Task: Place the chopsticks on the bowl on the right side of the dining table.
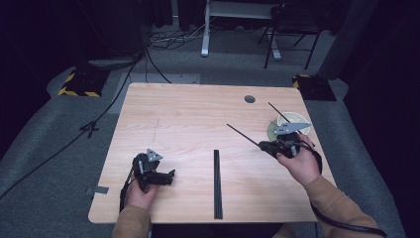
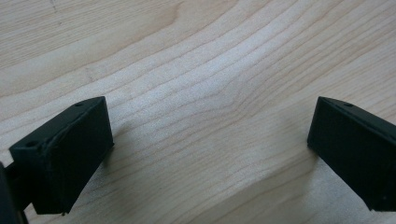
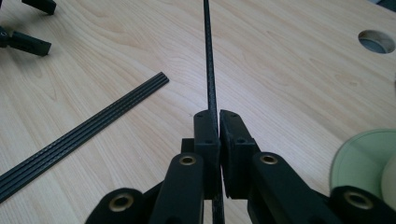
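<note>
My right gripper (image 1: 265,145) (image 3: 218,126) is held above the right part of the wooden table (image 1: 198,114), and its jaws are shut on a thin black rod (image 1: 242,135) (image 3: 209,56). The rod sticks out past the fingertips toward the table's middle, clear of the surface. A flat bundle of several black rods (image 1: 217,183) (image 3: 93,122) lies near the front edge. My left gripper (image 1: 166,176) (image 2: 208,149) rests low at the front left. Its jaws stand wide open over bare wood, with nothing between them. The right gripper view also shows the left gripper's jaw tips (image 3: 29,43) at its top left.
A pale green roll (image 1: 289,128) (image 3: 362,161) lies by the table's right edge, just behind my right hand. Another thin black rod (image 1: 277,111) slants beside it. A round cable hole (image 1: 249,98) (image 3: 376,41) is at the back right. Cables and chair legs are on the floor beyond.
</note>
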Demonstrator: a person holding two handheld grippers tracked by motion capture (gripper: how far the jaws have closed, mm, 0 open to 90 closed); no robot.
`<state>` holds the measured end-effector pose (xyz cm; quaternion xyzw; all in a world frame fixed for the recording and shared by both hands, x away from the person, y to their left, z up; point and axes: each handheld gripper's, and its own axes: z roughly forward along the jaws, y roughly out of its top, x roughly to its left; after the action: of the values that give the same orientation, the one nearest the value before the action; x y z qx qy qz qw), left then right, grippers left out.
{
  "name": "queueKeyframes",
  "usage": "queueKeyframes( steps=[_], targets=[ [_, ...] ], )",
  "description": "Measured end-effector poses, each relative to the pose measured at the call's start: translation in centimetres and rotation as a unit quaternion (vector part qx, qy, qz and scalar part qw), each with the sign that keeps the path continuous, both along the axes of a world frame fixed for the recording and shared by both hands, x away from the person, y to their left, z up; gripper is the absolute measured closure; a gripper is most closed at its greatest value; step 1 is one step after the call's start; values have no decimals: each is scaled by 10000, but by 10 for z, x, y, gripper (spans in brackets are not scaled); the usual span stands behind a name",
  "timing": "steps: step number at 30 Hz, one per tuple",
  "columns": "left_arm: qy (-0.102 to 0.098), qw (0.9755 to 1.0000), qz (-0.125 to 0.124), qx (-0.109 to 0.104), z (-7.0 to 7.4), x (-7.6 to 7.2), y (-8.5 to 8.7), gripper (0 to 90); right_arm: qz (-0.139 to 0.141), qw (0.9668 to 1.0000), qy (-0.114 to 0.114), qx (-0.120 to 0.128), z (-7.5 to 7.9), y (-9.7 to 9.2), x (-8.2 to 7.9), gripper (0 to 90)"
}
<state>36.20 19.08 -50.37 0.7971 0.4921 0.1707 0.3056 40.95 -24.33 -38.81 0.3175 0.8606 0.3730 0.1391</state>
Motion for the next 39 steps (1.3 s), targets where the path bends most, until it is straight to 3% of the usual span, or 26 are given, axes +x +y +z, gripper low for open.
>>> queueKeyframes(
  steps=[6,19,26,35,39],
  targets=[
    [-1,10000,1,-2,0,0,0,3,-20,9999,50,140,11,-6,6,861],
    [29,10000,-6,3,0,0,0,3,-200,9994,-68,283,29,-33,23,861],
    [-19,10000,32,7,0,-3,1,3,-365,9989,-186,217,37,-50,39,861],
    [-7,10000,-2,-12,-1,-4,1,3,-352,9986,-264,297,41,-69,59,861],
    [7,10000,-1,7,0,-4,1,3,-587,9976,-284,227,39,-82,67,861]
  ],
)
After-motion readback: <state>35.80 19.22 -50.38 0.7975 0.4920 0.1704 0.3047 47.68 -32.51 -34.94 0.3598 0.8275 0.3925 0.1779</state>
